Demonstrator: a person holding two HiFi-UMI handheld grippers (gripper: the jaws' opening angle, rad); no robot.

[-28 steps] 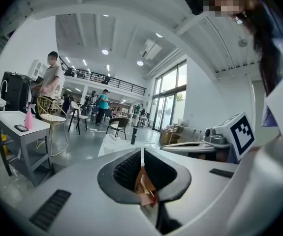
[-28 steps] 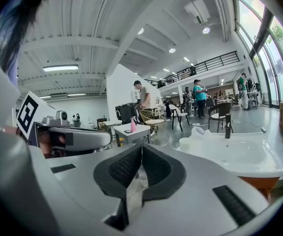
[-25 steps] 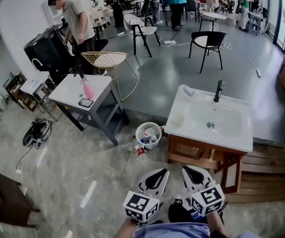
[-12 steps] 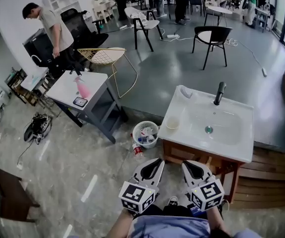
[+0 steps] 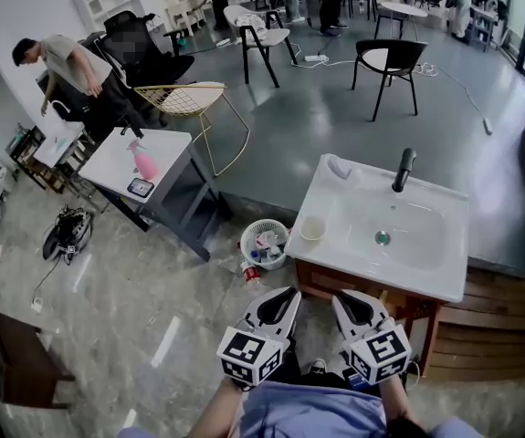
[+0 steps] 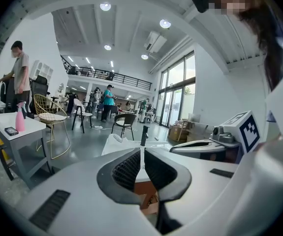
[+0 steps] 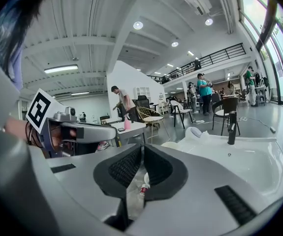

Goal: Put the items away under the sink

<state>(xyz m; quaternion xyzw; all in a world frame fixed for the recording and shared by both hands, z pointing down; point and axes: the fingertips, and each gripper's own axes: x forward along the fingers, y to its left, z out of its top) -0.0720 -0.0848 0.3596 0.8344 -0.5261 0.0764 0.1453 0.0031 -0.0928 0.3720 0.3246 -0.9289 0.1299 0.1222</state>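
Floor (image 5: 134,318), wastebasket (image 5: 272,265) holding litter (image 5: 267,242), cup (image 5: 313,228) on sink (image 5: 426,276)

1. Head view: high, facing steeply down; sink (image 5: 381,235) just beyond left gripper (image 5: 289,293) and right gripper (image 5: 339,299).
2. Left gripper view: low, along its jaws; same sink straight beyond the tips.
3. Right gripper view: likewise; sink right of the tips.

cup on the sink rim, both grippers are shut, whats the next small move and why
Probably open the left gripper and ease it forward toward the cup: both it and the right gripper are shut on nothing, held low before the sink, and the cup stands untouched on its left rim.
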